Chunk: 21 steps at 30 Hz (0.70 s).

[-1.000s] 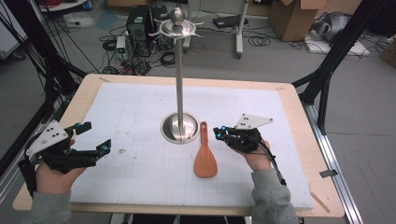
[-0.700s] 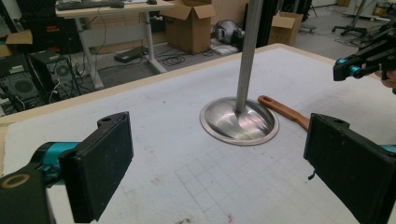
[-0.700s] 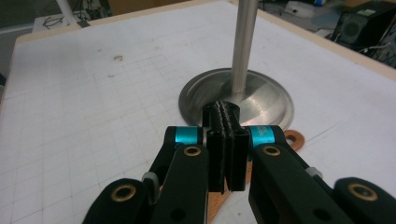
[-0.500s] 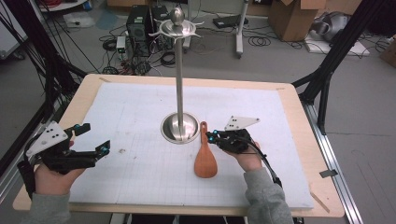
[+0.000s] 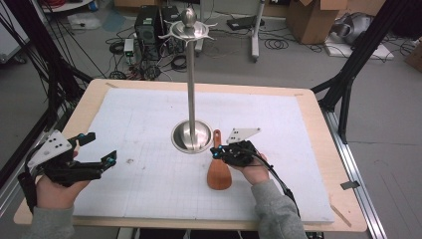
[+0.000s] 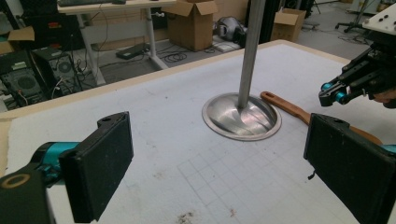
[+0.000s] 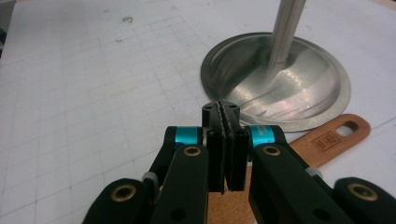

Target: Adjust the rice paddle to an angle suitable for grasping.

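The right claw (image 7: 225, 140) has its jaws pressed flat together with nothing between them. It hangs over the wooden spatula (image 5: 218, 167), above the handle where it widens into the blade, and whether it touches the wood I cannot tell. The spatula lies flat on the white mat (image 5: 149, 129), its handle end with the hanging hole just beside the rim of the steel stand (image 5: 191, 135), its blade pointing away from the stand toward the person. The left claw (image 5: 102, 162) is held wide open and empty, well apart from the stand, over the mat near the desk's (image 5: 318, 124) left edge. The stand's pole rises upright from its round base at the middle of the mat.
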Each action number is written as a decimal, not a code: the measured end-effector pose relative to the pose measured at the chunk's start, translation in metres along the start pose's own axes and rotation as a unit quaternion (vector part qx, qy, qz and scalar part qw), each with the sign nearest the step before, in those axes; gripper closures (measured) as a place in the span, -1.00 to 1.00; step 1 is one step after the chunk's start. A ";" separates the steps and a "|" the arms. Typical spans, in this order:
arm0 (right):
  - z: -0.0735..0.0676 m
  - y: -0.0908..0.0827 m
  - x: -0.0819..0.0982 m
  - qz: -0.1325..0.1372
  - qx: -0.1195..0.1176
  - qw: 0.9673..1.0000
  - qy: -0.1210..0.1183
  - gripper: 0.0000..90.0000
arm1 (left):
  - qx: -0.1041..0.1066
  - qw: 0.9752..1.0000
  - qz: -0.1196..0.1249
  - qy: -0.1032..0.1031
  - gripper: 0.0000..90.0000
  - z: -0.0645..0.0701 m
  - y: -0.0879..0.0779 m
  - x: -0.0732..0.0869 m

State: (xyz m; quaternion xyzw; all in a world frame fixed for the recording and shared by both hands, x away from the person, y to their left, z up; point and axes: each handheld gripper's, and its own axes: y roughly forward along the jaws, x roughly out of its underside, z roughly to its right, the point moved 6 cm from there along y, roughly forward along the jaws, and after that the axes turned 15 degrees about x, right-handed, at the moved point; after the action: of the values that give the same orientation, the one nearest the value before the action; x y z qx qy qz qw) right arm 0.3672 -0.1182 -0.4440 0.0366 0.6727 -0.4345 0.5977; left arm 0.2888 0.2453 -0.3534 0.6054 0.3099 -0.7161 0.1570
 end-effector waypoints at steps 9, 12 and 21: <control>-0.006 0.012 0.005 -0.019 -0.006 1.000 -0.006 0.98 | 0.000 1.000 -0.003 0.000 -0.81 0.001 -0.001 0.001; -0.010 0.017 0.008 -0.031 -0.012 0.999 -0.010 0.98 | -0.001 1.000 -0.003 -0.002 -0.81 0.001 0.000 0.002; -0.016 0.026 0.014 -0.049 -0.020 0.998 -0.018 0.98 | -0.002 1.000 -0.006 -0.001 -0.81 0.001 0.000 0.002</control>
State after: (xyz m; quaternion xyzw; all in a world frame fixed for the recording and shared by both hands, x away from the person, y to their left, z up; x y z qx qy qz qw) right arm 0.3658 -0.0988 -0.4708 -0.0164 0.6716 -0.4506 0.5879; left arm 0.2875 0.2448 -0.3556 0.6027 0.3146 -0.7170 0.1539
